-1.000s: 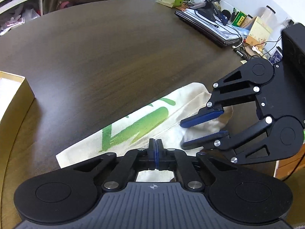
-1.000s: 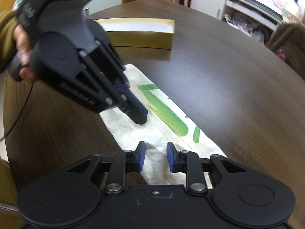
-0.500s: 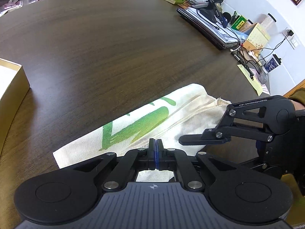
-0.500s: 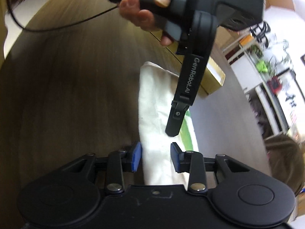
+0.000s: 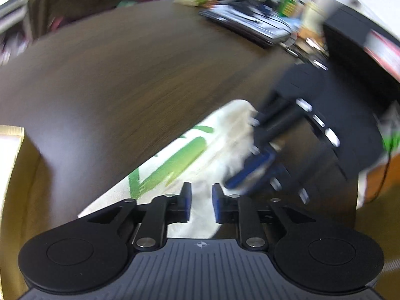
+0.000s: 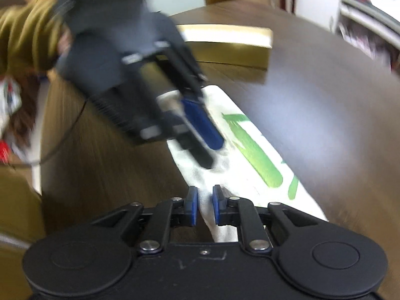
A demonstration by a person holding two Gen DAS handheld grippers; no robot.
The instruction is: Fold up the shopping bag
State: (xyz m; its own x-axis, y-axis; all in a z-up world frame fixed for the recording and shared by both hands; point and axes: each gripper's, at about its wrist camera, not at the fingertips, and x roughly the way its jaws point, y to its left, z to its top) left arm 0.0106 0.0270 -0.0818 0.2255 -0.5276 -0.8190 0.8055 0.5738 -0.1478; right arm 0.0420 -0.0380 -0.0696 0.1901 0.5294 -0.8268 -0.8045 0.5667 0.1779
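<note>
While the shopping bag [image 5: 200,155] is lying flat on the dark worktop [image 5: 125,75], folded into a long narrow strip with a green print, handling is being judged as follows: thin cloth, light, fully limp, no stiffness of its own, not fragile, likely to sag and drag wherever it is not being supported.

At the left, a gold box [image 5: 12,162] is sitting well apart from the strip. The left claw [image 5: 201,201] is being opened just now; its pads are standing a small way apart with pale cloth visible in the gap but not being pressed, so nothing is being held there.

Further right, the right claw [image 5: 250,172] is being closed just now. From its own camera, a raised ridge of cloth is sitting between the pads [image 6: 192,205]; whether it is actually being pinched cannot be told, since a thin gap seems to be showing.

Hold is best being taken at the strip's end edges or corners, both layers together. Motion blur is limiting detail.
</note>
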